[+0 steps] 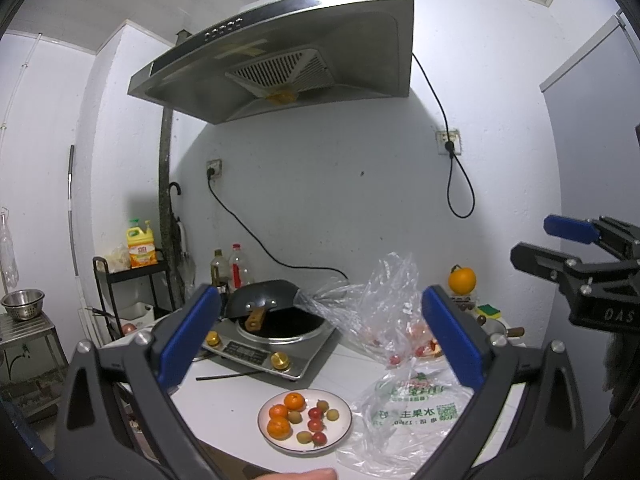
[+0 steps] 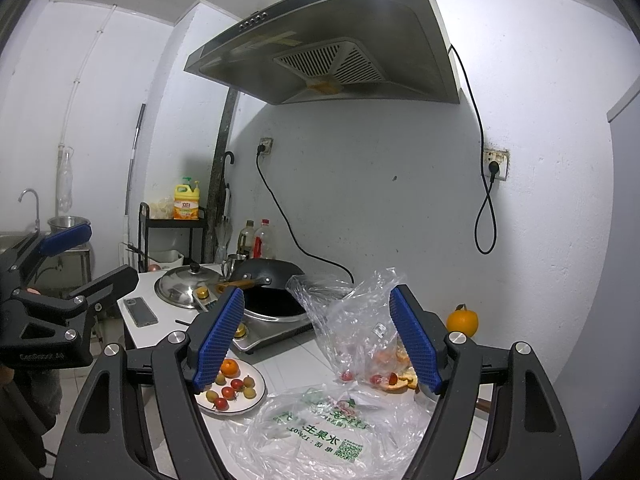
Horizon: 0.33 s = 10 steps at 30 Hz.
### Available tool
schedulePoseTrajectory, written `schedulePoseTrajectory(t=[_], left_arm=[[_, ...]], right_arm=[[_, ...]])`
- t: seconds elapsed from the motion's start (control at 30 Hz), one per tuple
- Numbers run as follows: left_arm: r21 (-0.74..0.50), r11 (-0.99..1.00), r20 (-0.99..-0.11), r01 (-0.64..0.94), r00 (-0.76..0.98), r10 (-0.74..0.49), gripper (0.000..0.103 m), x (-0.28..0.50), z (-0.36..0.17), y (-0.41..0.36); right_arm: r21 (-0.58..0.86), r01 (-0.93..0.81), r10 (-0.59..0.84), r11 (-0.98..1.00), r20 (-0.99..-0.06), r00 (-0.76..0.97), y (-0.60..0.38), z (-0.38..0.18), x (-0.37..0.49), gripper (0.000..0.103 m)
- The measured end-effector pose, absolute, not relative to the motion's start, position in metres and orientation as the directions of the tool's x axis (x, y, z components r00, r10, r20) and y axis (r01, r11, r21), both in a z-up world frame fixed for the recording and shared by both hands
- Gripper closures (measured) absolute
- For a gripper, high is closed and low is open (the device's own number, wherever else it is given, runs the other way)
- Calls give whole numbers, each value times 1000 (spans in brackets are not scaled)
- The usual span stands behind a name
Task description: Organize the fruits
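Sorting partway: plate (image 1: 346, 420) holds tangerines, small fruits; more inside bag (image 2: 360, 344); both tongs (image 1: 320, 340) (image 2: 316, 340) wide open, empty.

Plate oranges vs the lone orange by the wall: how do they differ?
The plate oranges are three small, stemless ones lying together on the white plate among red and tan fruits. The lone orange looks larger, keeps a stem with a leaf, and sits apart near the back wall, behind the plastic bags. Both kinds are round, bright orange and unpeeled.
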<state>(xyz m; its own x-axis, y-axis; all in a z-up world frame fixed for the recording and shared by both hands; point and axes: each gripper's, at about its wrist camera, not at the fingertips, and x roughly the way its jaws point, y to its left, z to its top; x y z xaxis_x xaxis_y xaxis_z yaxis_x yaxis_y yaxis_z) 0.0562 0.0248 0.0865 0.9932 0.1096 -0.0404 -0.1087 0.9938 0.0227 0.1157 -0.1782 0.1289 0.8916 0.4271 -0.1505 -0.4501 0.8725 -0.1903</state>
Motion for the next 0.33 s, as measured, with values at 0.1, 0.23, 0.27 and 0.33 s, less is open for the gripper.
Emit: schedulePoseTrajectory(t=[0.1,0.23,0.27,0.33], left_arm=[[23,994,-40,-110,993,111,1,56,87,24],[22,994,-39,-108,993,109,1,57,86,23],[24,994,-39,-107,993,108,1,57,86,23],[22,995,-44,-101,994,102,1,59,86,21]], right_arm=[[-190,-451,428,872,-151,891,-178,129,115,25],[-188,-452,429,872,-151,891,-178,129,115,25],[-188,-452,429,872,-151,890,-177,129,115,25],[-187,-454,430,871,-154,890,-176,129,115,25]])
